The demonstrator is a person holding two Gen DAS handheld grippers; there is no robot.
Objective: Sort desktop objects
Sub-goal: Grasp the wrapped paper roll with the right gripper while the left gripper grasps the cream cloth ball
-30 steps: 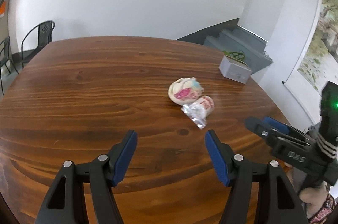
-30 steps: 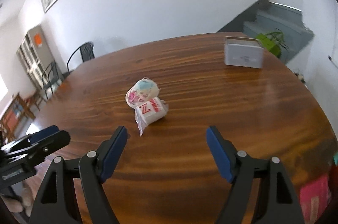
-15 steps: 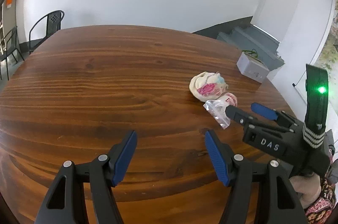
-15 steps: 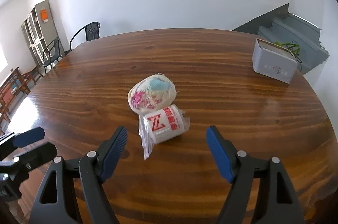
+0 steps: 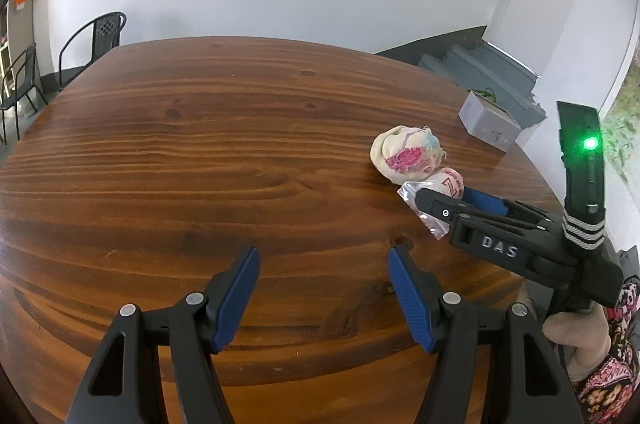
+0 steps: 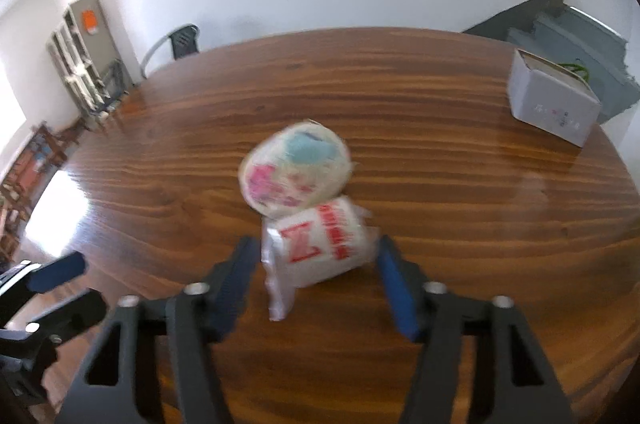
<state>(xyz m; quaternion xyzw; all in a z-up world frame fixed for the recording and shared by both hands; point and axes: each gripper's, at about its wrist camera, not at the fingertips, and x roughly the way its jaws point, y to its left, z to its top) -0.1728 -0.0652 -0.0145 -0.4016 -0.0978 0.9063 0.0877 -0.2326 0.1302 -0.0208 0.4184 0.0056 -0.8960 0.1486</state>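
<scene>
Right gripper [image 6: 316, 260]: black two-finger tool with blue pads, lower centre of the right wrist view; jaws apart, standing either side of the roll with a gap showing on both sides, so not clamped.
Left gripper [image 5: 324, 260]: same build, bottom centre of the left wrist view; jaws wide apart over bare wood, nothing between them.
Task item one: small white roll in clear plastic wrap with red print [image 6: 320, 252], lying on its side at centre frame of the right wrist view.
Task item two: cream cloth ball with pink and blue patches [image 6: 294, 170], just behind the roll and apparently touching it.
Receptacle: open-topped white cardboard box [image 6: 552, 104], upper right of the frame, well apart from both items, near the far edge of the round brown wooden table [image 5: 200, 164].
Step in hand (judgement): a grasp on the roll is being set up.
Advice: square the pads on the roll's body, not on the loose wrap tail at lower left; close gently, as the roll looks soft; lift straight so the ball is not dragged.
Hard to make out: right wrist view is motion-blurred; contact between pads and wrap is unclear.
Hidden: box contents; in the left wrist view the right gripper covers much of the roll.
</scene>
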